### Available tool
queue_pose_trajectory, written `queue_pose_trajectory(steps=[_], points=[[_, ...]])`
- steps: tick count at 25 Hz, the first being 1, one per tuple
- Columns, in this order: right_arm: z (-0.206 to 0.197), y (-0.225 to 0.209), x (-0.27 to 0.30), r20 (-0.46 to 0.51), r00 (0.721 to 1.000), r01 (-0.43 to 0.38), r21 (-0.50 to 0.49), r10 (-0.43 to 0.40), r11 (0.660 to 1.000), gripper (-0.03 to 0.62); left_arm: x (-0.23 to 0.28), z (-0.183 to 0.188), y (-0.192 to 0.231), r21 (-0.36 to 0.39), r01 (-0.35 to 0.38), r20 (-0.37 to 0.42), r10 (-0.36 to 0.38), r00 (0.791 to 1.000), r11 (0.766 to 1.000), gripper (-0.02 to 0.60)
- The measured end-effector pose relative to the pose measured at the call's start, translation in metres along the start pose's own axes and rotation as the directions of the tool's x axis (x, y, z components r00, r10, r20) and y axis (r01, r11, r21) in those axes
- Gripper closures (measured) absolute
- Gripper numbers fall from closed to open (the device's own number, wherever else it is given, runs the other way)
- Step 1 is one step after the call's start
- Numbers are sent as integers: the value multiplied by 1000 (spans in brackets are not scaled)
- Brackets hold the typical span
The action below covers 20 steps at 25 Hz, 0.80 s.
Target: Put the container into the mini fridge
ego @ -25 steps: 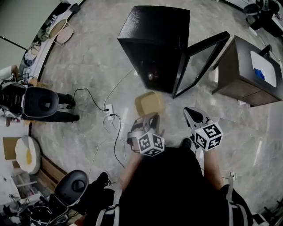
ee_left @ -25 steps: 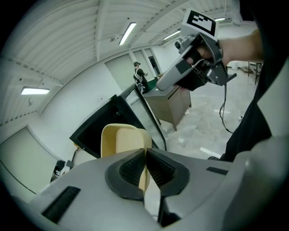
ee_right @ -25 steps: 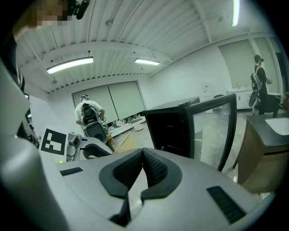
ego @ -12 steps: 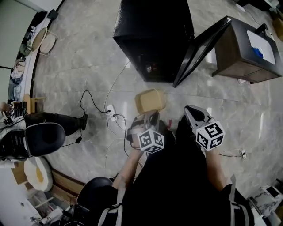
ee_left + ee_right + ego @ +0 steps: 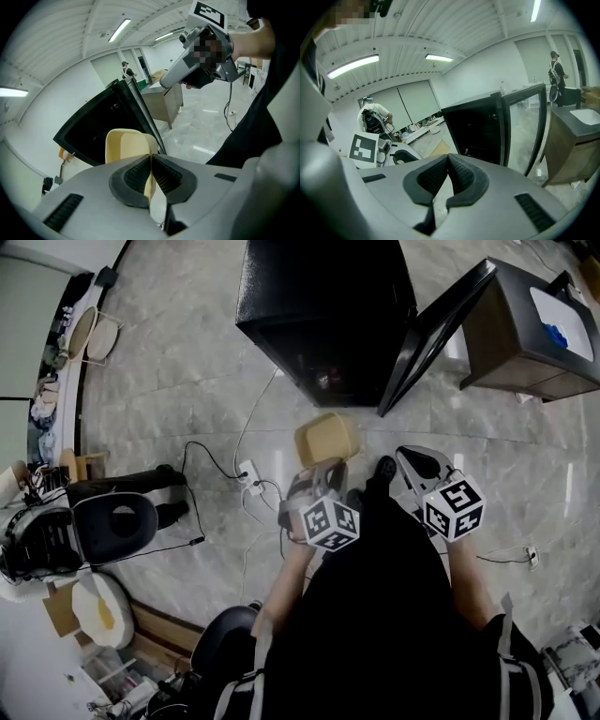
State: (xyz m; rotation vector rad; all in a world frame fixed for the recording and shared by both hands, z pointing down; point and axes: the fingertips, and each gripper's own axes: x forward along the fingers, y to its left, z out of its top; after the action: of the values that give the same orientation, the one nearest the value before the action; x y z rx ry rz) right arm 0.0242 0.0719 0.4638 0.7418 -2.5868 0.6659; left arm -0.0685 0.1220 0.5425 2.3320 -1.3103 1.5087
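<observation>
My left gripper (image 5: 323, 474) is shut on the rim of a pale yellow container (image 5: 327, 440), holding it in the air in front of the black mini fridge (image 5: 323, 296). The fridge's glass door (image 5: 437, 329) stands open to the right and its dark inside shows. In the left gripper view the container (image 5: 126, 146) sticks up between the ribbed pads (image 5: 137, 176), with the fridge opening (image 5: 96, 129) behind it. My right gripper (image 5: 417, 465) is shut with nothing in it, to the right of the container. Its own view shows the fridge (image 5: 473, 129) and door (image 5: 525, 131) ahead.
A wooden cabinet (image 5: 525, 334) with a white and blue thing on top stands right of the fridge door. A power strip (image 5: 249, 472) and cables lie on the marble floor to the left. A person beside a chair (image 5: 112, 521) is at far left.
The person has stepped closer to the fridge, so it sits higher in the head view. Both grippers and the container shifted slightly right. Grips are unchanged.
</observation>
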Motion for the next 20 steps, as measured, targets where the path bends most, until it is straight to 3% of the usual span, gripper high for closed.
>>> queue_pose_trajectory(steps=[3, 8, 15, 20], points=[[19, -7, 10, 30, 1000, -9, -12, 9, 1000, 576, 10, -5, 11, 7, 9, -28, -9, 1000, 1000, 538], [43, -19, 19, 49, 998, -41, -34, 43, 999, 576, 35, 7, 41, -79, 18, -30, -21, 999, 997, 538], [41, -32, 21, 36, 996, -82, -38, 84, 996, 576, 67, 16, 67, 8, -37, -87, 38, 995, 999, 538], [45, -40, 25, 28, 997, -69, -36, 70, 997, 576, 84, 11, 73, 116, -18, -129, 33, 991, 993, 538]])
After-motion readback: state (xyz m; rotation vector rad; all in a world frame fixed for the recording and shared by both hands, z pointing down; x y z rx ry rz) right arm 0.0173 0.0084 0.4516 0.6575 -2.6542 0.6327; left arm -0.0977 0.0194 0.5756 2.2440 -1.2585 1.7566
